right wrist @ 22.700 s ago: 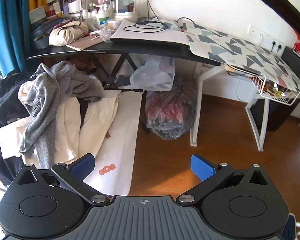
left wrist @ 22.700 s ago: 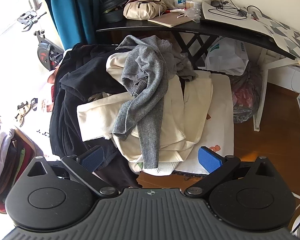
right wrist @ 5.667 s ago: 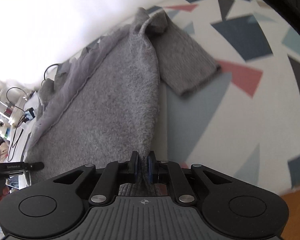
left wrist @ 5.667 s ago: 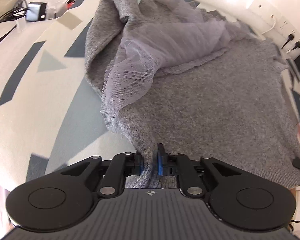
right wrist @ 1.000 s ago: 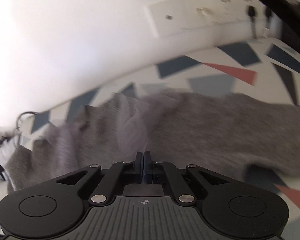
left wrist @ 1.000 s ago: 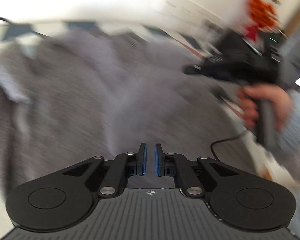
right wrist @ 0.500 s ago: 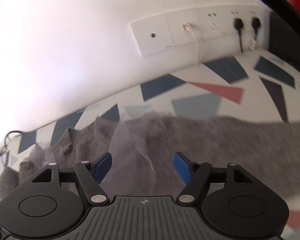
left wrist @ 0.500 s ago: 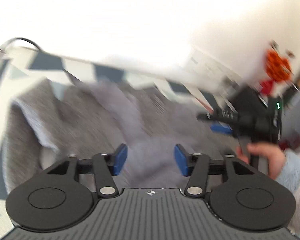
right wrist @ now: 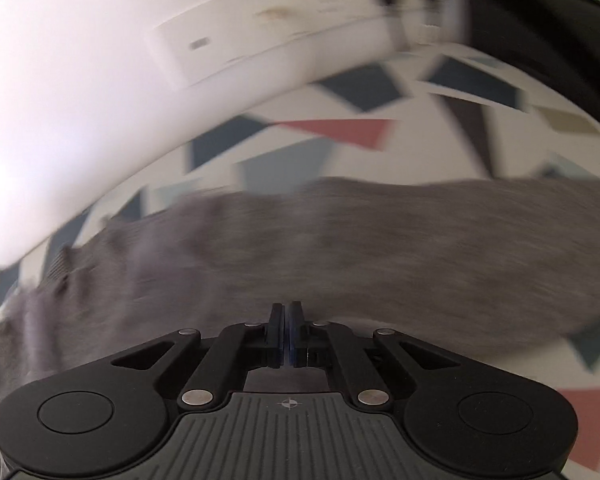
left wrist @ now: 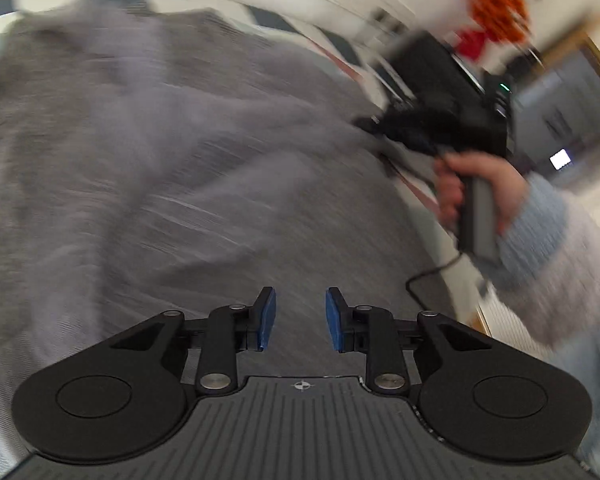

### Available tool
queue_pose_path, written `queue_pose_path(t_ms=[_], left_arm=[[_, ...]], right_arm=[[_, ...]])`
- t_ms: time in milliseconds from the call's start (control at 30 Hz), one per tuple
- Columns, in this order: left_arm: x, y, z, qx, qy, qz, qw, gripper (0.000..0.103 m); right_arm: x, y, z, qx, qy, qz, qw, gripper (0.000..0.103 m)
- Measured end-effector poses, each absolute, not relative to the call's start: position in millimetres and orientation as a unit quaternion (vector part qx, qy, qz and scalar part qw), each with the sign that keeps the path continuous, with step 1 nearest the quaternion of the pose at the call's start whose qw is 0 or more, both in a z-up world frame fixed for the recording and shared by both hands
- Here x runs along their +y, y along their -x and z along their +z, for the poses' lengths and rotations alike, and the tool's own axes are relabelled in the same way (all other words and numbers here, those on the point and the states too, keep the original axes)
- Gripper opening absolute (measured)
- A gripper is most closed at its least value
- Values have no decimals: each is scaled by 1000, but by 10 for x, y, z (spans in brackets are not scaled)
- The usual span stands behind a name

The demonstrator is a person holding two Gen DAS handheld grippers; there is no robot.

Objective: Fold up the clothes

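A grey knit sweater (left wrist: 172, 152) lies spread across a white tabletop (right wrist: 380, 96) printed with navy, slate-blue and coral triangles, filling most of the left wrist view and running as a broad band across the right wrist view. Both pictures are smeared by motion.

The left gripper (left wrist: 300, 316) hangs over the sweater's near part with its blue pads (left wrist: 267, 318) apart and closing; sweater fabric shows in the gap beyond them, but neither pad presses on it.

The right gripper (right wrist: 286, 330) has its pads pressed together at the sweater's near edge; whether any fabric is caught between them cannot be told. From the left wrist view the same black tool appears off the sweater's right side, gripped by the person's right hand (left wrist: 480, 188) in a pale blue fuzzy sleeve (left wrist: 548, 240). A thin black cable (left wrist: 428, 276) curls just beside the sweater's right edge, below that hand.

Behind the sweater, past the tabletop's far edge, a white wall (right wrist: 60, 60) carries a long white socket strip (right wrist: 284, 36) with two dark plugs at its right end. Farther right of the sweater stands a black box-like device (left wrist: 448, 76) with a small green light, and beyond it a blurred orange-and-red ornament (left wrist: 496, 4) against the wall.
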State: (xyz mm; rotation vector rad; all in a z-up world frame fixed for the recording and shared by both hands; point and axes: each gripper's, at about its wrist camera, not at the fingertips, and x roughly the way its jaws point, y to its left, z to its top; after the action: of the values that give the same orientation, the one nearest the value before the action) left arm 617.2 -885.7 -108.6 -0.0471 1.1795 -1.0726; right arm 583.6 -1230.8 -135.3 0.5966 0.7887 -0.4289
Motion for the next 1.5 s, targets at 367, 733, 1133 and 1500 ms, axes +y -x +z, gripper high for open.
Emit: queue_pose_path(t_ms=[367,733,1133,1500], left_arm=[[-8619,-6688,-1021,464,14,-237,853,54],[-8848,-6197,-1097,487,-23,-366,793,6],[-8410,-6097,-899,447,20,-296,844,54],[-8446,-6190,-1100,493,25,-364,790,15]], right_arm=[[-12143,-5576,-1269,372,-324,-91,865,23],[-12093,-5535,-1257,384,-321,-70,863,24],[-11163,-6199,-1145,374,-213,52,901,61],[-11266,-6024,-1204,408,-217,61,885,1]])
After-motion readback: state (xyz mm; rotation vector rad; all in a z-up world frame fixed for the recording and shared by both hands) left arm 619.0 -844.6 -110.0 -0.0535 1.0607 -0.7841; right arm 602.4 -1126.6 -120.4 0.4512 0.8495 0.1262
